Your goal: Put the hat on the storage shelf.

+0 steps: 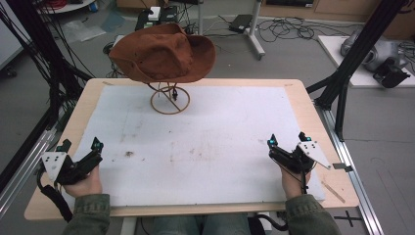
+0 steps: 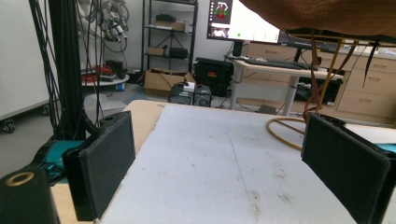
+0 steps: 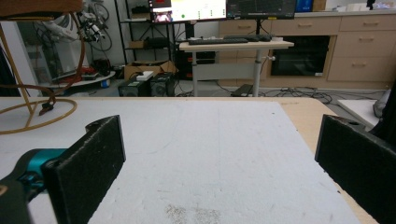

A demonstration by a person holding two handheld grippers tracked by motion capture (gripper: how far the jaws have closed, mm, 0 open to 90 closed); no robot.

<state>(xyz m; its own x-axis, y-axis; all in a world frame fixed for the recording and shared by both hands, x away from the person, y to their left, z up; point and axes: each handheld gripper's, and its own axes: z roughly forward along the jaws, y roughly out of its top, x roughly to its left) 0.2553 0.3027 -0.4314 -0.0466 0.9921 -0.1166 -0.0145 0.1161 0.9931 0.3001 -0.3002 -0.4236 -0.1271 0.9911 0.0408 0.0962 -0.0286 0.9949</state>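
You're facing one brown cowboy hat [image 1: 163, 53], sitting on one wire stand [image 1: 170, 100] at the mat's far edge. You're holding both the left gripper [image 1: 80, 145] and right gripper [image 1: 288, 138] wide apart, gripping nothing.

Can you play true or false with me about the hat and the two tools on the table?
1. The brown hat sits on a wire stand. True.
2. The left tool is squeezing the hat. False: it is open and holds nothing, near the table's front edge.
3. The right tool is open. True.
4. The hat lies flat on the white mat. False: the stand holds it up above the mat.
5. The stand is at the far side of the table, away from both tools. True.
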